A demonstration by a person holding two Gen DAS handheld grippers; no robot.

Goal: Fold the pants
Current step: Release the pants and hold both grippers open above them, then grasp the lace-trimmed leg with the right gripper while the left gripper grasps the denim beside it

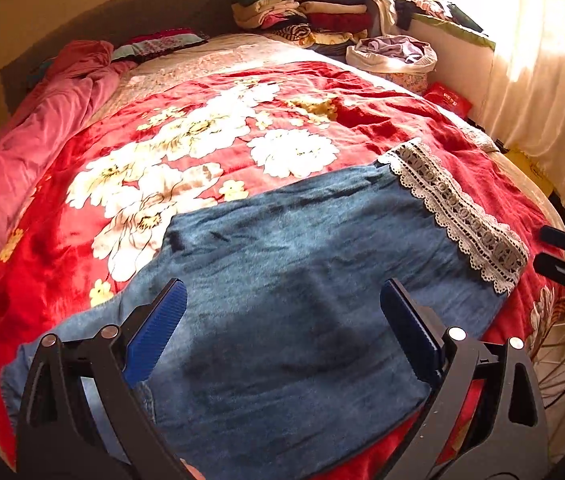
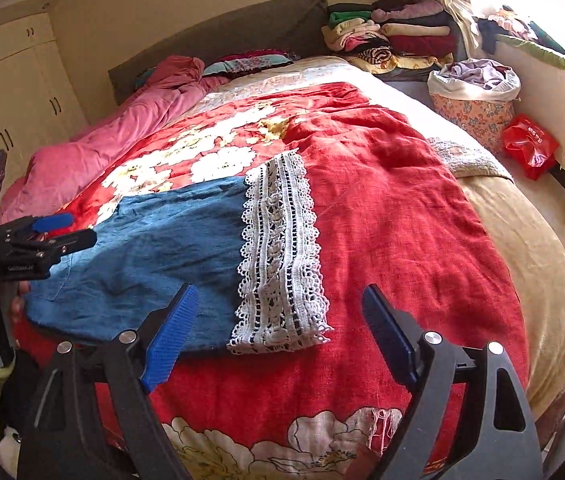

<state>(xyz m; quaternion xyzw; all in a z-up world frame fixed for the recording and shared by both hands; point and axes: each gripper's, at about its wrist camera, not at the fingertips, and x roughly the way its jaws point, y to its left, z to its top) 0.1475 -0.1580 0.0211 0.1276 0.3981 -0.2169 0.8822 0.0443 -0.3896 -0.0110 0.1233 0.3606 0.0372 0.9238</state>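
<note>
Blue denim pants (image 1: pixel 282 248) with a white lace hem (image 1: pixel 462 208) lie folded flat on a red floral blanket (image 1: pixel 210 128) near the bed's front edge. My left gripper (image 1: pixel 282 292) hovers open over the pants' middle, with nothing between its blue pads. In the right wrist view the pants (image 2: pixel 162 248) lie to the left and the lace hem (image 2: pixel 278 248) runs down the centre. My right gripper (image 2: pixel 279 292) stands open above the hem's near end, holding nothing. The left gripper (image 2: pixel 66 232) shows at the pants' left end, in a person's hand.
A pink quilt (image 1: pixel 22 152) lies bunched along the bed's left side. Stacked folded clothes (image 1: pixel 310 8) sit at the head of the bed. A floral laundry basket (image 2: pixel 474 96) and a red bag (image 2: pixel 530 144) stand at the right by the curtain (image 1: pixel 542 80). A wardrobe (image 2: pixel 10 92) lines the left wall.
</note>
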